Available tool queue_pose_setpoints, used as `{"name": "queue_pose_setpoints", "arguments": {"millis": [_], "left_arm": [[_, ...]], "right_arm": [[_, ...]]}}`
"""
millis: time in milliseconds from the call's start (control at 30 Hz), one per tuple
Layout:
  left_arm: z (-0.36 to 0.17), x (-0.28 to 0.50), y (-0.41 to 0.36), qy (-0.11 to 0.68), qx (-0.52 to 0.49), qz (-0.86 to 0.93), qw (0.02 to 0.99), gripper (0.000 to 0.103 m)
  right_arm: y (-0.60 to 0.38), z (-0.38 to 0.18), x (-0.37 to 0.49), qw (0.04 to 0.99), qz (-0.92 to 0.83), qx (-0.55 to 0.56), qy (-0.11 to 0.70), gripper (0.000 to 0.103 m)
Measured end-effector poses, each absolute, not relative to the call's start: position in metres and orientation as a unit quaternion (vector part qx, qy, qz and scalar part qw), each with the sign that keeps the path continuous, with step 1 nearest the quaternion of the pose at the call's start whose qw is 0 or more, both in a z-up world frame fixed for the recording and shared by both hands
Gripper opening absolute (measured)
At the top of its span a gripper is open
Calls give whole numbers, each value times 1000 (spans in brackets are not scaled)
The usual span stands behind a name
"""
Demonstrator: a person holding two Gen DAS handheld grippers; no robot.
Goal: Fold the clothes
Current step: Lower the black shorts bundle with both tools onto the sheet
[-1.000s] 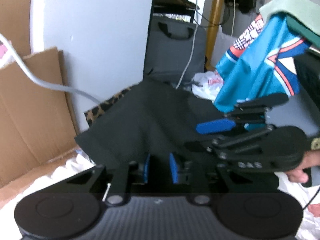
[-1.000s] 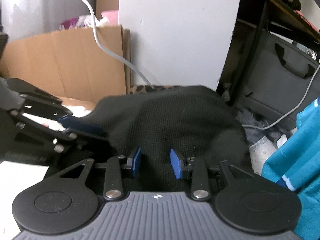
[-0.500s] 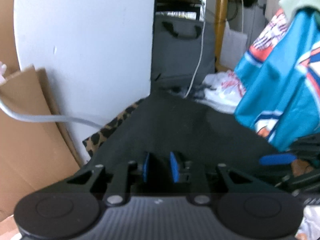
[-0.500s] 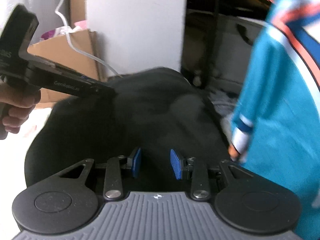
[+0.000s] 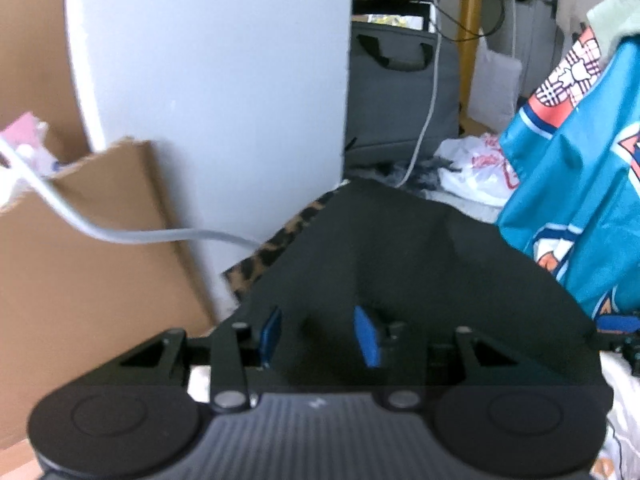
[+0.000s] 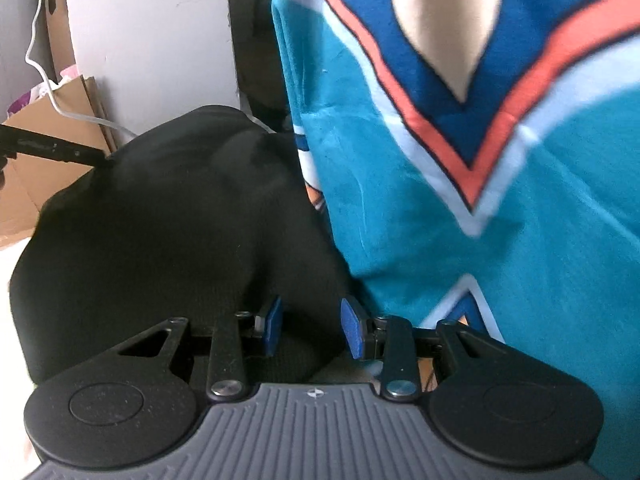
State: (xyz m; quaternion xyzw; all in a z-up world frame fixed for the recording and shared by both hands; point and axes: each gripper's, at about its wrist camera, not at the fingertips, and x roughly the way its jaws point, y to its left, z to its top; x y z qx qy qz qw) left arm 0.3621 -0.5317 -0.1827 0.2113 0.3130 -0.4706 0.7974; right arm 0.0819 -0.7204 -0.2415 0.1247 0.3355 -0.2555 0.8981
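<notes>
No writing is legible; left tongs point(image 5: 320, 336) opening over the black garment point(image 5: 420, 264); right tongs point(image 6: 310, 330) pinching its fold.

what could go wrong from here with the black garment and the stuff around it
1. The left gripper is opening its jaws with the black garment between them, so that side may slump and spoil the fold.
2. The teal jersey hangs right against the black garment beside the right gripper; the pads could snag it too.
3. A grey cable runs just past the garment's far edge and might get dragged along.
</notes>
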Motion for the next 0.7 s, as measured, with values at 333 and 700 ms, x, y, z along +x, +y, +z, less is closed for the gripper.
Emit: {"name": "queue_pose_setpoints", "arguments": {"millis": [333, 700], "left_arm": [[-128, 330, -468, 322, 191, -463, 804, 57], [-126, 271, -434, 324, 117, -463, 817, 64]], "right_arm": [[-682, -210, 63, 906, -238, 139, 322, 39], [-653, -189, 54, 905, -235, 161, 315, 40]]}}
